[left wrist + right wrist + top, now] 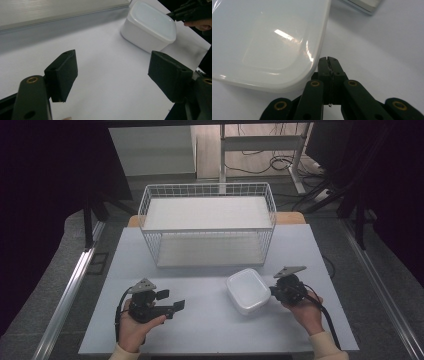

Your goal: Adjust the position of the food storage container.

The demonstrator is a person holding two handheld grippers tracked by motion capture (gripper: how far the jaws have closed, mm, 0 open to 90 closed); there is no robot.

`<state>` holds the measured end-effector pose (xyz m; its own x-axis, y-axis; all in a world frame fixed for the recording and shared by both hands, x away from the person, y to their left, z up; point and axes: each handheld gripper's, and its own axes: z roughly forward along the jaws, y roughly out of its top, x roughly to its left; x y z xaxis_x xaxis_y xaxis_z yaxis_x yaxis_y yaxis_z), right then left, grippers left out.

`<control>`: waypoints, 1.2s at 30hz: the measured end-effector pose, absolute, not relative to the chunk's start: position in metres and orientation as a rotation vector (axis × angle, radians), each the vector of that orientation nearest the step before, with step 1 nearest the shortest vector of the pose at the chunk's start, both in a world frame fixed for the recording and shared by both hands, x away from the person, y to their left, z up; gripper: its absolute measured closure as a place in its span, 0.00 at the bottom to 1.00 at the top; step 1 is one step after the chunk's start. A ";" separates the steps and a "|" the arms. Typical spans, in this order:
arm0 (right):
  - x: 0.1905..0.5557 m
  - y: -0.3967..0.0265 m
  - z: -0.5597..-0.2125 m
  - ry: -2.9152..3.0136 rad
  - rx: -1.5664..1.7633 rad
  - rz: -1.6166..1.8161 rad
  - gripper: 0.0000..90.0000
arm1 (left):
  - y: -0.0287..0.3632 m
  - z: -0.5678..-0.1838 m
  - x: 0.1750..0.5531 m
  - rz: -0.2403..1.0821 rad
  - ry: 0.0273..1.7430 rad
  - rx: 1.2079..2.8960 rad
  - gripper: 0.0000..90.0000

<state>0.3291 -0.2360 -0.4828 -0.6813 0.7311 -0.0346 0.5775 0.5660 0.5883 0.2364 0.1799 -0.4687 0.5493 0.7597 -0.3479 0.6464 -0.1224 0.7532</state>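
A white lidded container (pixel 248 291) sits on the table to the right of centre, and it also lies ahead in the left gripper view (pixel 150 25). My right gripper (pixel 273 291) is at its right side with jaws pressed together and nothing between them. In the right gripper view the shut tips (pixel 328 59) lie right beside the container's (pixel 267 37) rounded corner, and I cannot tell whether they touch it. My left gripper (pixel 171 300) rests at the front left, open and empty, and its pads (pixel 62 72) stand wide apart.
A white wire basket (pixel 207 187) with a shelf stands at the back centre of the white table (pixel 200 320). A bare stretch of tabletop separates the left gripper from the container. Dark floor and metal rails flank the table.
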 end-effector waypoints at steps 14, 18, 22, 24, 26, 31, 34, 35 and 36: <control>0.344 -0.190 -0.481 2.551 0.982 0.878 0.99 | 0.181 -0.469 0.236 0.153 1.161 1.829 0.26; 0.346 -0.176 -0.480 2.573 0.939 0.899 0.99 | 0.182 -0.469 0.237 0.155 1.161 1.829 0.26; 0.348 -0.162 -0.483 2.608 0.896 0.903 0.99 | 0.183 -0.470 0.237 0.148 1.167 1.830 0.26; 0.348 -0.155 -0.484 2.621 0.891 0.916 0.99 | 0.183 -0.470 0.237 0.148 1.166 1.831 0.26; 0.349 -0.150 -0.485 2.634 0.872 0.925 0.99 | 0.183 -0.470 0.237 0.149 1.166 1.830 0.26; 0.348 -0.144 -0.486 2.639 0.861 0.917 0.99 | 0.185 -0.469 0.236 0.155 1.166 1.827 0.26; 0.344 -0.152 -0.474 2.592 0.887 0.966 0.99 | 0.187 -0.468 0.236 0.159 1.170 1.818 0.26; 0.342 -0.154 -0.470 2.578 0.898 0.985 0.99 | 0.187 -0.468 0.236 0.159 1.171 1.815 0.26; 0.333 -0.157 -0.457 2.558 0.889 1.022 0.99 | 0.188 -0.468 0.236 0.157 1.174 1.811 0.26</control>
<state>0.3333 -0.1566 -0.4574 -0.7840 0.6207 -0.0025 0.4482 0.5688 0.6896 0.2361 0.1875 -0.4681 0.5331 0.7679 -0.3551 0.6477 -0.1004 0.7553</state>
